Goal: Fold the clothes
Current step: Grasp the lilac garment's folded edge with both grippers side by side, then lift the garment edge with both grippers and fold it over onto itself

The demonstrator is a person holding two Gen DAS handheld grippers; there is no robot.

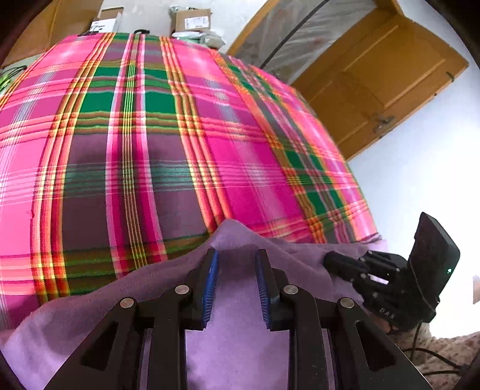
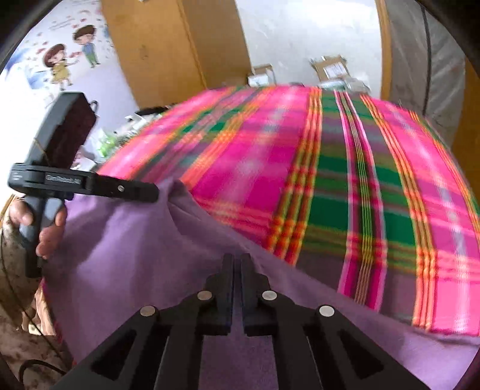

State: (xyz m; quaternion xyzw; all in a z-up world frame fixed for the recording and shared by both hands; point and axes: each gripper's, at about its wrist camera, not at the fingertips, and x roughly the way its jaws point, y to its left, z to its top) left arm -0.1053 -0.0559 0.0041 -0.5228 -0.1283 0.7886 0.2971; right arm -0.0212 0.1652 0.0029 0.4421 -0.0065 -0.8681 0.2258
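A purple fleece cloth [image 1: 90, 306] [image 2: 126, 240] lies over the near edge of a bed covered by a pink, green and orange plaid blanket [image 1: 180, 135] [image 2: 330, 180]. My left gripper [image 1: 236, 253] [image 2: 151, 192] stands with its blue pads [image 1: 210, 282] apart. A raised fold of the cloth sits between and just past its tips, and no pad visibly presses on it. My right gripper [image 2: 237, 258] [image 1: 328, 261] is shut on the cloth's far edge, to the right of the left one. A hand [image 2: 51, 228] grips the left gripper's handle.
Cardboard boxes [image 1: 192, 19] [image 2: 330, 67] sit past the bed's far end. A wooden door [image 1: 375, 90] stands at the right and a wooden wardrobe [image 2: 168, 45] at the back. Black cables [image 1: 435, 360] trail over the speckled floor [image 2: 18, 330] beside the bed.
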